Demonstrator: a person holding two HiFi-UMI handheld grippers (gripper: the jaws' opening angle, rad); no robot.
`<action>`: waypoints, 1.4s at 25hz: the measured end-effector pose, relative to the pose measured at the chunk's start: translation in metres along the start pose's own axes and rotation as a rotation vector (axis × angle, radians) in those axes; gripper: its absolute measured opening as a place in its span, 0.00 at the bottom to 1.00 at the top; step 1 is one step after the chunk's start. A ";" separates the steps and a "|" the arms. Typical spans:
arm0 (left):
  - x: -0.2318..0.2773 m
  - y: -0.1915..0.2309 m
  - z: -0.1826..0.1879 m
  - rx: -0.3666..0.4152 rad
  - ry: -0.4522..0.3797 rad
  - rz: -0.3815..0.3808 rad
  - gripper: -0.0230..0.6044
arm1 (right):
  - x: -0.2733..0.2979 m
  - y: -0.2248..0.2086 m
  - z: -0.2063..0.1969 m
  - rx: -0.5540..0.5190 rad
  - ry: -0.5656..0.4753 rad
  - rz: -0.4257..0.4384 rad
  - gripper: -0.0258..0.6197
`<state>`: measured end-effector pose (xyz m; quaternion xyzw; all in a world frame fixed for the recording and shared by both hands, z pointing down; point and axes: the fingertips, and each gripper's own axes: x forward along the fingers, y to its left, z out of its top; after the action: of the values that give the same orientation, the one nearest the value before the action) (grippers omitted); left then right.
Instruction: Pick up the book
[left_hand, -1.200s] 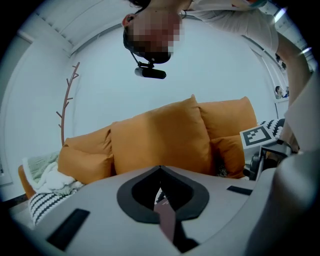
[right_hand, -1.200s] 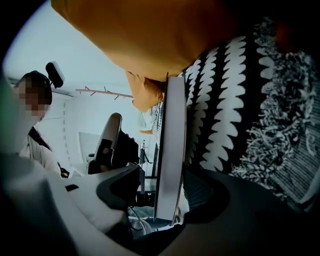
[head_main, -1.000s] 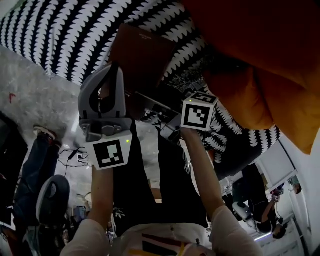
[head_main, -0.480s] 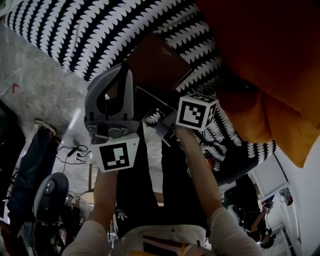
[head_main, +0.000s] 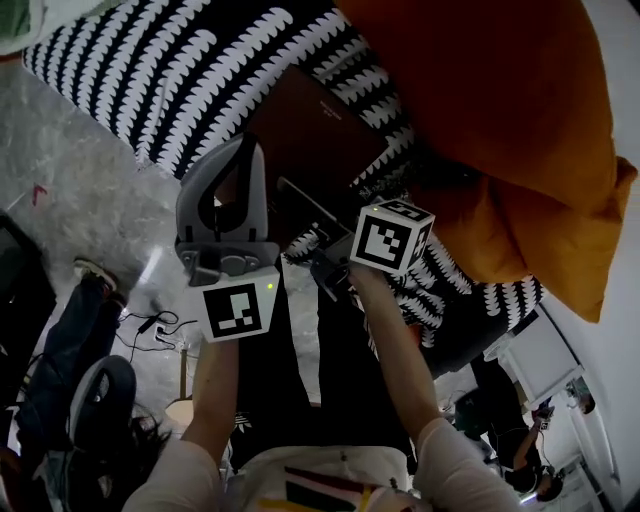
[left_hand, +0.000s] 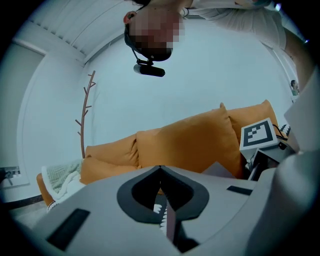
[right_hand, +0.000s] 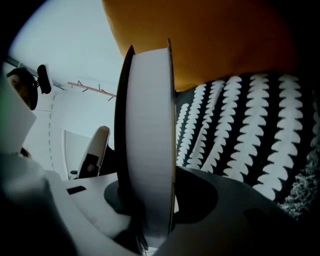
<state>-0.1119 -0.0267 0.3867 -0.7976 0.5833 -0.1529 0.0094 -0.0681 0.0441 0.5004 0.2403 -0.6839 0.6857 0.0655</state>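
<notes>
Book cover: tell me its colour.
Dark reddish brown; the book shows it best in the head view.

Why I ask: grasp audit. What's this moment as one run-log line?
phase: grasp | left gripper: shut on book, thin edge | right gripper: closing, book between jaws | beneath: black-and-white patterned throw

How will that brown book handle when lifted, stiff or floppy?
The book shows a thick page block, so it is probably heavy. Its cover looks rigid, so likely stiff, though held by one cover it might swing open.
</notes>
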 end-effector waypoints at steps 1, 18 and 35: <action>0.001 0.003 0.012 -0.001 -0.041 0.004 0.03 | -0.003 0.011 0.012 -0.050 -0.027 -0.003 0.28; -0.078 0.049 0.290 0.016 -0.270 -0.038 0.03 | -0.179 0.310 0.066 -0.550 -0.369 -0.038 0.28; -0.184 -0.067 0.466 0.122 -0.530 -0.143 0.03 | -0.387 0.404 0.001 -0.826 -0.688 0.018 0.28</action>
<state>0.0191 0.0907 -0.0873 -0.8468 0.4928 0.0259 0.1986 0.1025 0.1128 -0.0278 0.3993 -0.8808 0.2417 -0.0791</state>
